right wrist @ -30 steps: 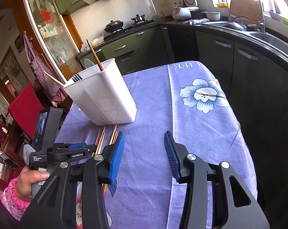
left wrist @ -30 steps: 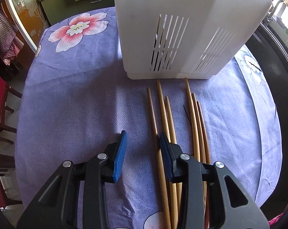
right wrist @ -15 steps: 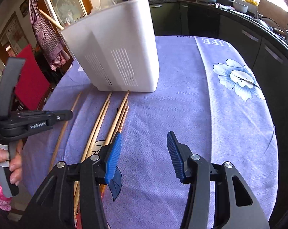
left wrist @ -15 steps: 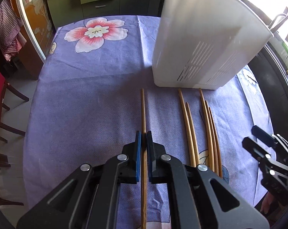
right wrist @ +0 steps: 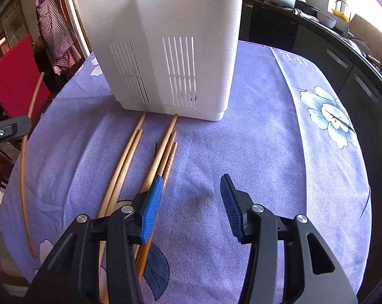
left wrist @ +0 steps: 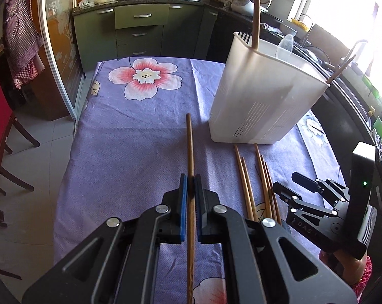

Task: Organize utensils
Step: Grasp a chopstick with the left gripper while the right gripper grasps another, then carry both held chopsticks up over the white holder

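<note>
My left gripper (left wrist: 190,180) is shut on one wooden chopstick (left wrist: 189,147) and holds it lifted above the purple cloth, left of the white utensil holder (left wrist: 264,93). That chopstick also shows at the far left of the right wrist view (right wrist: 23,162). Several more chopsticks (left wrist: 256,177) lie on the cloth in front of the holder (right wrist: 165,50). My right gripper (right wrist: 192,195) is open and empty, low over the cloth, its left finger above the lying chopsticks (right wrist: 150,167). Two chopsticks and a clear spoon stand in the holder.
The table has a purple flowered cloth (left wrist: 130,136). A red chair (right wrist: 11,78) stands at the left side. Dark kitchen cabinets (left wrist: 140,30) and a counter with a sink run behind and to the right.
My left gripper has closed on one chopstick and raised it, tilting up so the holder's rim shows. My right gripper has moved closer to the lying chopsticks and the holder.
</note>
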A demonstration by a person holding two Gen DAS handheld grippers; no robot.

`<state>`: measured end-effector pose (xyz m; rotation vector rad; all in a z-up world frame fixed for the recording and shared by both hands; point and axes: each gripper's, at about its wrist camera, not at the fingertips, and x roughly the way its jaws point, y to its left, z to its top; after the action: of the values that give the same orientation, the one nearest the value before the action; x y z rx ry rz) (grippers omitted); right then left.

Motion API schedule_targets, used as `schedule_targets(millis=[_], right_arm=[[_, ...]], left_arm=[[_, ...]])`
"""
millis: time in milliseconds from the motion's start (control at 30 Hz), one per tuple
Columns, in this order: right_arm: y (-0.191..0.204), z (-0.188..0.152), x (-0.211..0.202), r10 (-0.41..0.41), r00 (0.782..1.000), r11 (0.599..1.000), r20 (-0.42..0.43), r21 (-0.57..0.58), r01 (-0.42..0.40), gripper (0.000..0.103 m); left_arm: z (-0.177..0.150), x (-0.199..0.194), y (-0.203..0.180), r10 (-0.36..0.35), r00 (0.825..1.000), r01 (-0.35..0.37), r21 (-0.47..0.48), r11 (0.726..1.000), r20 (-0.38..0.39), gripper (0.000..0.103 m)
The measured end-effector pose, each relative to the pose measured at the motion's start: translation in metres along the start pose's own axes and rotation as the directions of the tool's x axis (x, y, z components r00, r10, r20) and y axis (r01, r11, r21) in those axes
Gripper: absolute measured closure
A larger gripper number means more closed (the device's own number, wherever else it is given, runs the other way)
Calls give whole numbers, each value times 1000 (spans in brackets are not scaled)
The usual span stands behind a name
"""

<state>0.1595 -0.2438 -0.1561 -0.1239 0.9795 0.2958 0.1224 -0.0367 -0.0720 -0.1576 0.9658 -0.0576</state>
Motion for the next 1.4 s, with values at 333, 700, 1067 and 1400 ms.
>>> schedule_targets(millis=[333,700,1067,1400], right_arm=[[13,2,0,-44,999,998,2,-48,44,56],[14,1,3,-38,999,998,-30,-52,36,60],[16,14,13,32,997,999,-72,-11,-33,82],[-4,12,-9,75,997,997,-12,21,-75,97]], left_arm=[[-1,-5,2,-19,1000,19,-2,1000,9,98],[-2,0,9,-20,1000,20,-8,1000,-3,98],[-3,-7,6,-35,999,35,1,999,9,98],[-2,-12,7,-35,999,35,4,999,14,98]])
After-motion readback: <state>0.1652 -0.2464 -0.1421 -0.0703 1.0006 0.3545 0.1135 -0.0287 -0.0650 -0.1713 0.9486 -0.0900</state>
